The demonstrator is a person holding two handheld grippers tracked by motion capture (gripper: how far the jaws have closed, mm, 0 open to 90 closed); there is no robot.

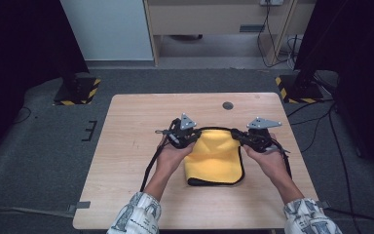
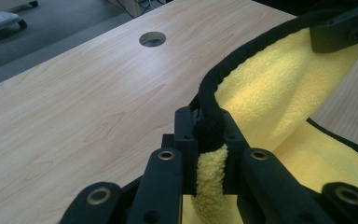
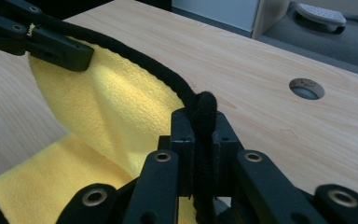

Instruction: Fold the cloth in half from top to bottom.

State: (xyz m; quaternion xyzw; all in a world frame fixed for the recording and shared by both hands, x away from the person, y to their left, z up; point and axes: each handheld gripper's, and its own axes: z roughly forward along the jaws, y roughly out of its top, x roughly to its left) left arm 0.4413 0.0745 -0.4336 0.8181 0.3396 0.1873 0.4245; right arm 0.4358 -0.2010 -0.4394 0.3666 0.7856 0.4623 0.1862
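A yellow cloth (image 1: 214, 156) with a black hem lies folded on the wooden table (image 1: 126, 146), its far edge lifted off the surface. My left gripper (image 1: 191, 137) is shut on the cloth's far left corner; in the left gripper view the black hem (image 2: 209, 126) sits pinched between the jaws. My right gripper (image 1: 238, 136) is shut on the far right corner, the hem (image 3: 204, 116) clamped between its jaws. The lifted edge sags between the two grippers. The other gripper (image 2: 340, 28) shows at the top right of the left gripper view, and its counterpart (image 3: 42, 37) at the top left of the right gripper view.
A round cable hole (image 1: 228, 105) sits near the table's far edge. Black cables (image 1: 148, 168) trail from the grippers across the table. Stands with yellow-black striped bases (image 1: 75, 90) flank the table's far corners on the grey floor.
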